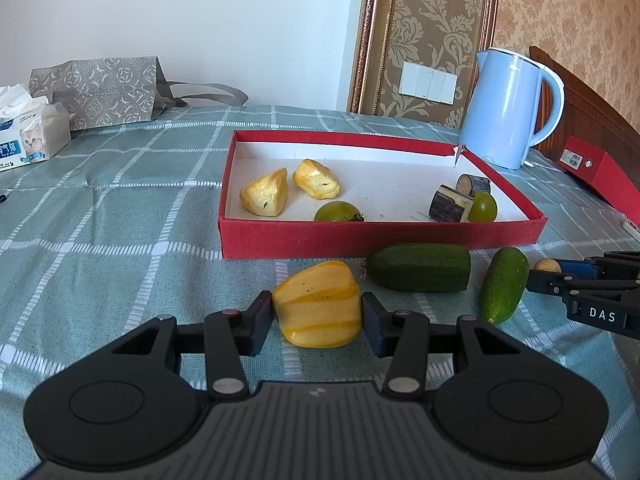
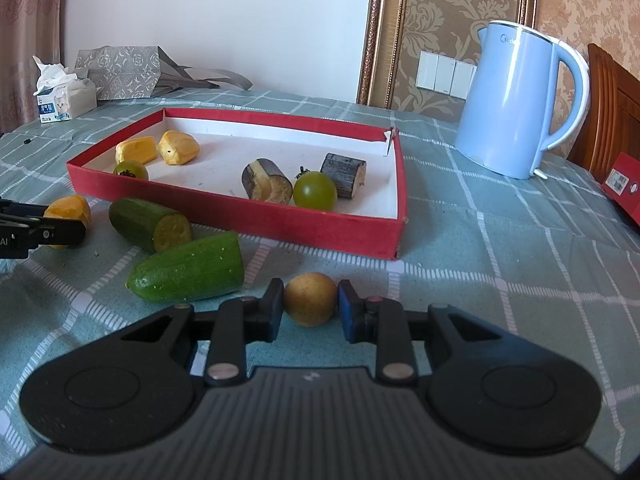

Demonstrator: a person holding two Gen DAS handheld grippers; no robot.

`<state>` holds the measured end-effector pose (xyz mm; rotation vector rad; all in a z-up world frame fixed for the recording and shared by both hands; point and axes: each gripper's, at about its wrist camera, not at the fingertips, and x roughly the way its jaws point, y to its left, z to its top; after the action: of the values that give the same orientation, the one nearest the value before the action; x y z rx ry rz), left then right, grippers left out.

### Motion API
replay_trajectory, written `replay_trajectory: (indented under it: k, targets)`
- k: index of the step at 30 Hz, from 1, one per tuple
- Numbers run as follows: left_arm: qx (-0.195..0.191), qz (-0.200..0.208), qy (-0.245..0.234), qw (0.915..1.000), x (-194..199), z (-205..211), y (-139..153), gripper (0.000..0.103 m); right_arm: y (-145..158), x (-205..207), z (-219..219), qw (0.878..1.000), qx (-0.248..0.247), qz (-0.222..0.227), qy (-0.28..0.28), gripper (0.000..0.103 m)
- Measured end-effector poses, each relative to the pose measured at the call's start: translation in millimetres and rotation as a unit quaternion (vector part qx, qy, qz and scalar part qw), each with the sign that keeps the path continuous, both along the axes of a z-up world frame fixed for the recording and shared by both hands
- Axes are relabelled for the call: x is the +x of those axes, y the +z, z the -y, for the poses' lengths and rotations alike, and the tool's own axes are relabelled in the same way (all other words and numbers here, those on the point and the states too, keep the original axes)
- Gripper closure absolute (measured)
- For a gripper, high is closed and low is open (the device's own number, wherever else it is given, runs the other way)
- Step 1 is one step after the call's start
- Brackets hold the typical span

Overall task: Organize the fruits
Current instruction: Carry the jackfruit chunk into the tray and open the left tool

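My left gripper is shut on a yellow jackfruit piece on the tablecloth, in front of the red tray. My right gripper has its pads against both sides of a small round tan fruit resting on the cloth. The tray holds two yellow jackfruit pieces, two green tomatoes and two dark sugarcane chunks. Two cucumber halves lie on the cloth between the grippers.
A light blue kettle stands behind the tray's right corner. A red box lies at the far right edge. A tissue pack and a grey patterned bag sit at the back left.
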<state>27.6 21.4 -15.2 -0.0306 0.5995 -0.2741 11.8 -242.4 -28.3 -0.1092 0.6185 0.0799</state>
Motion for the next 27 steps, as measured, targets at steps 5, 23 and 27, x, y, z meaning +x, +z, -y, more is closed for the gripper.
replay_trajectory:
  k: [5, 23, 27]
  targets:
    - [0.0, 0.0, 0.0, 1.0, 0.0, 0.3, 0.1, 0.056, -0.4, 0.0, 0.2, 1.0, -0.003, 0.001, 0.0, 0.076]
    - [0.002, 0.0, 0.0, 1.0, 0.1, 0.3, 0.3, 0.056, -1.1, -0.1, -0.4, 1.0, -0.001, 0.0, 0.0, 0.076]
    - [0.002, 0.0, 0.0, 1.0, 0.2, -0.3, 0.2, 0.056, -1.2, 0.1, 0.2, 1.0, 0.003, -0.001, 0.0, 0.076]
